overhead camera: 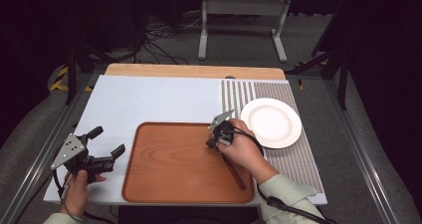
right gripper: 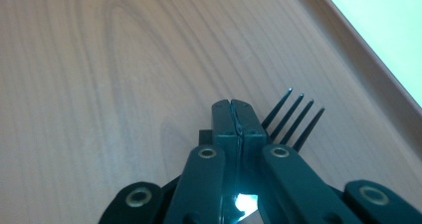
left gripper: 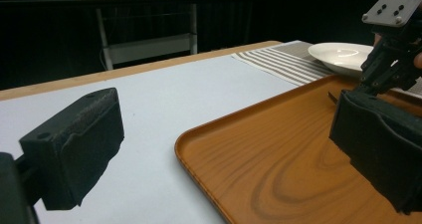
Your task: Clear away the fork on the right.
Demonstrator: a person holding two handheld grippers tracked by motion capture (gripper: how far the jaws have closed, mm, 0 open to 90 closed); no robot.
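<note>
Down on the wooden tray (overhead camera: 174,159) lies a dark fork (right gripper: 293,119), with the right tool (right gripper: 238,119) pinched shut over its neck. Left tool (overhead camera: 107,142) hovers wide open, empty, above the desk (overhead camera: 149,99).

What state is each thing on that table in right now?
Right gripper: shut, tips down on the tray beside the fork.
Left gripper: open, holding nothing.
Dark four-tined fork: lying flat on the tray.
Brown wooden tray: flat on the table.
Round white plate: upright, bare, on the striped mat.
</note>
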